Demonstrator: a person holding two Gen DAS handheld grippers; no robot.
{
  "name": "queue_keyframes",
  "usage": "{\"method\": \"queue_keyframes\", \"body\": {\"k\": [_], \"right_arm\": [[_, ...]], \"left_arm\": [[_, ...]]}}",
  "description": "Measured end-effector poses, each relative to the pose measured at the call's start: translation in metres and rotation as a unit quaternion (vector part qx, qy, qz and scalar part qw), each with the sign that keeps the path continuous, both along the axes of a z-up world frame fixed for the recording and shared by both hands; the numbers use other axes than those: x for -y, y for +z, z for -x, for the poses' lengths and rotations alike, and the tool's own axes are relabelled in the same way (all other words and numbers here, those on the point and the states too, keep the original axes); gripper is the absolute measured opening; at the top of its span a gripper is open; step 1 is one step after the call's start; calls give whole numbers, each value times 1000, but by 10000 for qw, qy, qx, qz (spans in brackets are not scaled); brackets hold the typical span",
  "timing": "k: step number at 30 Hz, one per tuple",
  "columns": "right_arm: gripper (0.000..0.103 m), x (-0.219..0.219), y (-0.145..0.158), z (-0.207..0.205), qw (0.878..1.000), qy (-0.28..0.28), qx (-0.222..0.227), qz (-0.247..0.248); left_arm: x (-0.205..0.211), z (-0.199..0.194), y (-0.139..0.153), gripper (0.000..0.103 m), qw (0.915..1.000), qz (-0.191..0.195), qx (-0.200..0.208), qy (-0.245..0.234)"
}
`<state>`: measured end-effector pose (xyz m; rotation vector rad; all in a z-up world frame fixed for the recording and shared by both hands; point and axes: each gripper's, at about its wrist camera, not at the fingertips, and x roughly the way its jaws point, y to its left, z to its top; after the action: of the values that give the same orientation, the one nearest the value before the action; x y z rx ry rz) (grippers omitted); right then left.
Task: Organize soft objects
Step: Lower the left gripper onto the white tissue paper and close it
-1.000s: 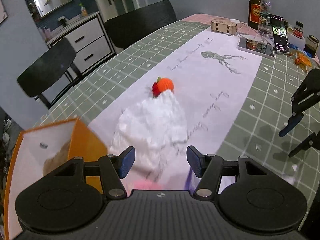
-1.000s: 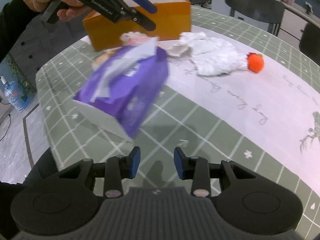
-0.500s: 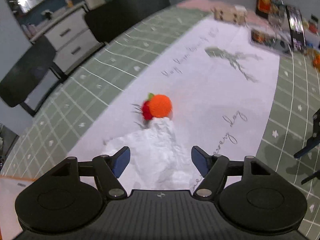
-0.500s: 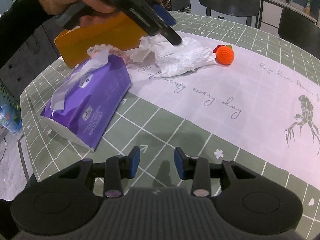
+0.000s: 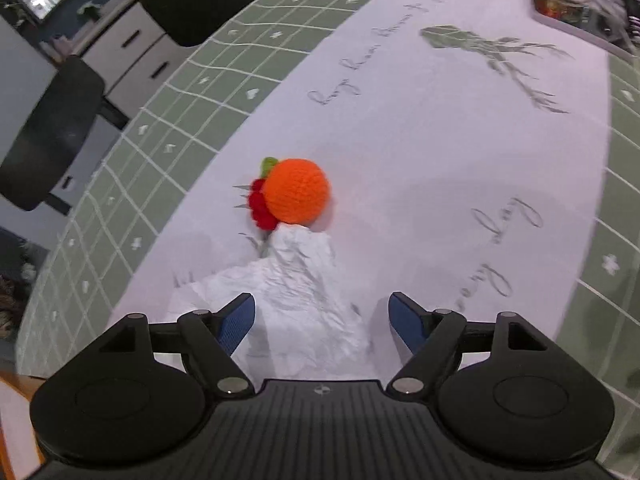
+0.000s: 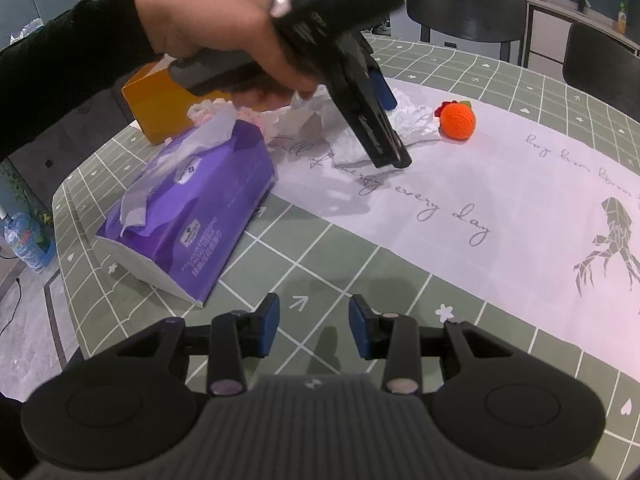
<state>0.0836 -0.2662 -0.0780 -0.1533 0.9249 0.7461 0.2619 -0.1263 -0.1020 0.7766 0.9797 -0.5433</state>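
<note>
A crumpled white tissue (image 5: 296, 292) lies on the pale table runner, its tip touching an orange crocheted ball (image 5: 296, 190) with red and green trim. My left gripper (image 5: 322, 320) hangs just above the tissue's near part; its jaws are opening, the tissue lies below the gap and the pads do not press it. From the right wrist view a hand holds that left gripper (image 6: 390, 158) pointing down at the tissue (image 6: 412, 126), with the ball (image 6: 458, 120) beyond. My right gripper (image 6: 314, 326) is open and empty over the green cloth. A purple tissue pack (image 6: 196, 216) lies to its left.
An orange box (image 6: 160, 108) stands behind the pack, with a pink-white frilly item (image 6: 208, 110) beside it. Black chairs (image 5: 48, 140) and a white drawer unit (image 5: 136, 52) flank the table's left edge. Assorted items (image 5: 560, 4) crowd the far end. A water bottle (image 6: 28, 240) sits on the floor.
My left gripper has moved forward and down over the tissue toward the orange ball, its jaws widening; the orange box left its view. The purple pack has come to rest. The right gripper barely moved.
</note>
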Motion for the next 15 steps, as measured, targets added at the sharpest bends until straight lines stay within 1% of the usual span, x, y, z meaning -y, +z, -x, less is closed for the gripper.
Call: {"method": "queue_keyframes", "body": {"k": [3,5,6,7,8,9,12,15], "right_arm": [[39,0,0,1,10000,-2,-4,-6],[39,0,-1,0,10000,10,-19,-1],[39,-1,-2,0,10000,18,-27,4],[39,-1,-3,0,10000,24,-38,10],[39,-1,-4,0,10000,31,-50,15],[39,-2,-5,0,10000,36,-59,21],[42,-3,-7,0,10000,36,-67,43],[43,-5,-8,0,10000,38,-70,56]], "left_arm": [[-6,-7,1,90,9998,42,69,181],[-14,-13,2,87,9992,100,110,362],[-20,-16,4,81,9987,175,107,462],[-26,-19,6,60,9979,266,117,575],[-32,-21,8,45,9970,377,109,670],[-38,-24,10,19,9959,497,24,755],[-56,-31,18,15,9892,1085,-368,910],[-67,-22,34,14,9872,1313,-278,860]]}}
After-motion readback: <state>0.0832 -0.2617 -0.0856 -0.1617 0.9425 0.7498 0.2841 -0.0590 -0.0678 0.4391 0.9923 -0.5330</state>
